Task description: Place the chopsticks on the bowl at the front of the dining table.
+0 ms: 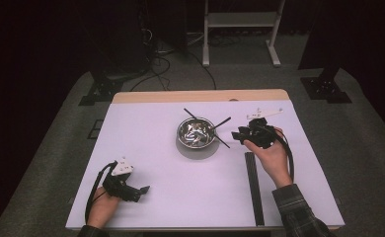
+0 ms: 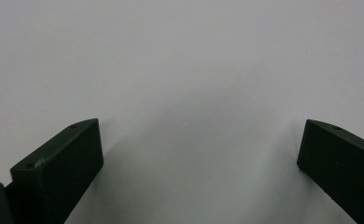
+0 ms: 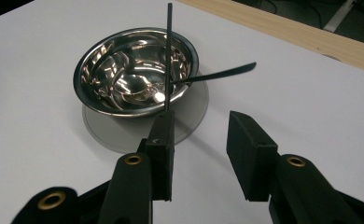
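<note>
Going from the left, the left gripper [image 1: 140, 189] rests low at the near left corner of the white table [image 1: 146, 133], held in the person's left hand [image 1: 103, 207] with its cable looping back toward the table edge; in the left gripper view its jaws stand wide apart over bare white surface with nothing between them, which reads as a parked, waiting pose, well apart from the work. At the middle of the table sits the steel bowl [image 1: 196, 132] on a grey round mat [image 1: 196, 148], with a spoon [image 3: 203, 77] lying in it, handle out over the rim, and a thin black chopstick [image 3: 169, 56] laid across the bowl so that its ends overhang on both sides. That overhang probably is why it lies so: the near end sticks out free of the rim, easy to pinch. To the right, the right gripper [image 1: 236, 135] is held level, just beside the bowl and pointing at it, the right hand [image 1: 272, 153] wrapped under it with the wrist bent inward. Its jaws are apart, the chopstick's near end meeting the tip of one jaw, not clamped. A long black strip [image 1: 253, 187] lies near the right forearm
</note>
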### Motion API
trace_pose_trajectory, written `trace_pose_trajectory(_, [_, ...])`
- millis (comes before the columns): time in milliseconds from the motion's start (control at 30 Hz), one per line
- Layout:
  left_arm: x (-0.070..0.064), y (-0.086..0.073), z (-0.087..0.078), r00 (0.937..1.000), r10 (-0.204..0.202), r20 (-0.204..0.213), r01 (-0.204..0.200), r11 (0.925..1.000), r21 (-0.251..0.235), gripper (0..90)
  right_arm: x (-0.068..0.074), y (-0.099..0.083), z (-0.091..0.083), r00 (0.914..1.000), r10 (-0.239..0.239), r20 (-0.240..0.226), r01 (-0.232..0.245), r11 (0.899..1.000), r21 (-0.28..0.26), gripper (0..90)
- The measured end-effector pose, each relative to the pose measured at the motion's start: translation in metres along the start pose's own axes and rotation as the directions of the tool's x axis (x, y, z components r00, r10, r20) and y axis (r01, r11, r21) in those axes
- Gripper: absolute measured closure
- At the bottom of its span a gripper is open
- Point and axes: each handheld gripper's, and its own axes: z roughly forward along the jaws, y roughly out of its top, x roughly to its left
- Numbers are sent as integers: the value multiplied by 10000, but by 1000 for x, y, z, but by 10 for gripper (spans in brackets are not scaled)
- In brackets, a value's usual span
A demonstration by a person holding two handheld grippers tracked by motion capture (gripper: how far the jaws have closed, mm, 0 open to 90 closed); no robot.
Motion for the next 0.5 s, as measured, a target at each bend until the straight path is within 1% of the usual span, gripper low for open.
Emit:
trace_pose_trajectory(167, [0, 0, 0, 10000, 32, 5, -32, 10000, 33, 0, -5, -10, -5, 9999, 109, 114, -109, 9999, 20, 584])
trace_pose_trajectory(500, [0, 0, 0, 10000, 12, 6, -12, 10000, 4, 0, -13, -30, -13, 9982, 251, 548, -255, 9997, 57, 512])
